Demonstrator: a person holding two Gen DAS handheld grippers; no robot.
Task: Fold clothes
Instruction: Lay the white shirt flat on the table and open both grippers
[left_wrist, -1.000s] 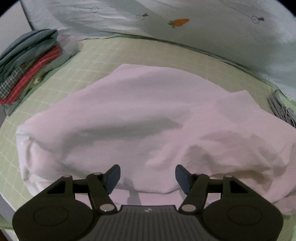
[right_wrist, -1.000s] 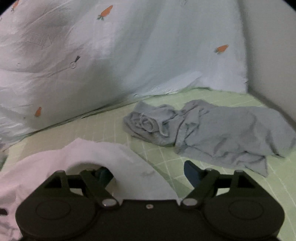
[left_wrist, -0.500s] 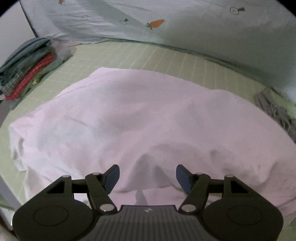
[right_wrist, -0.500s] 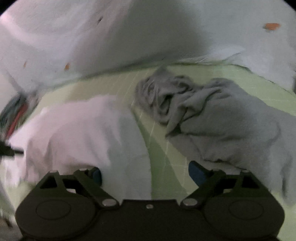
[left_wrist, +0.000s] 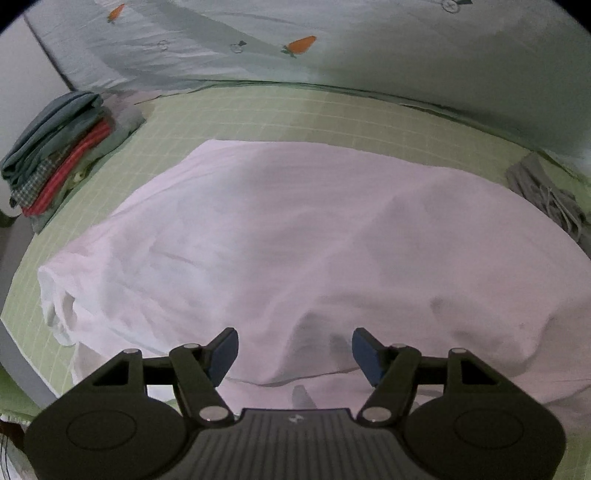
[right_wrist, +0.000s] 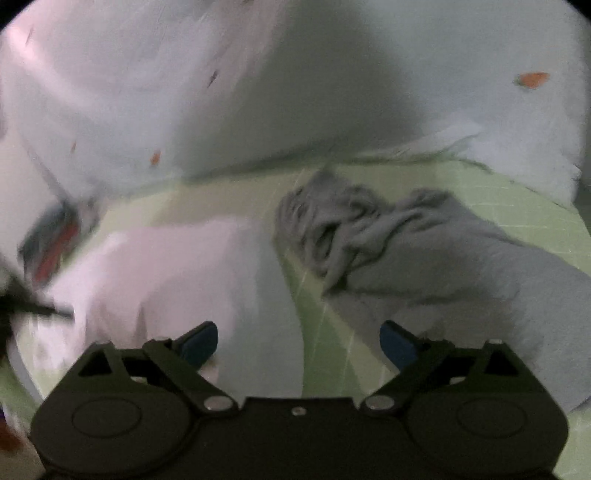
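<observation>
Your pale pink garment (left_wrist: 295, 236) lies spread over the middle of the green gridded mat (left_wrist: 295, 118), its near hem bunched just under your left gripper (left_wrist: 293, 349) and its left end rolled into loose folds toward the mat's left edge. It looks thin, soft and light, so it will likely drape and slide rather than hold a crease; take it by a hem or a corner, pinching through both layers, not by the slack middle. The raised ridge by the near hem seems the easiest bite.

Your left gripper hovers above that hem with jaws spread and nothing between them. Your right gripper (right_wrist: 299, 341) is empty too, its jaws opening, over the garment's right end (right_wrist: 177, 280) and the strip of bare mat (right_wrist: 325, 343) beside it; that view is blurred.

A crumpled grey garment (right_wrist: 424, 258) lies just beyond that strip toward the mat's right edge, close enough that a wide sweep could drag it. A stack of folded clothes (left_wrist: 55, 158) sits at the far left corner, well apart. A carrot-print sheet (left_wrist: 295, 44) drapes along the far edge, clear of the work.
</observation>
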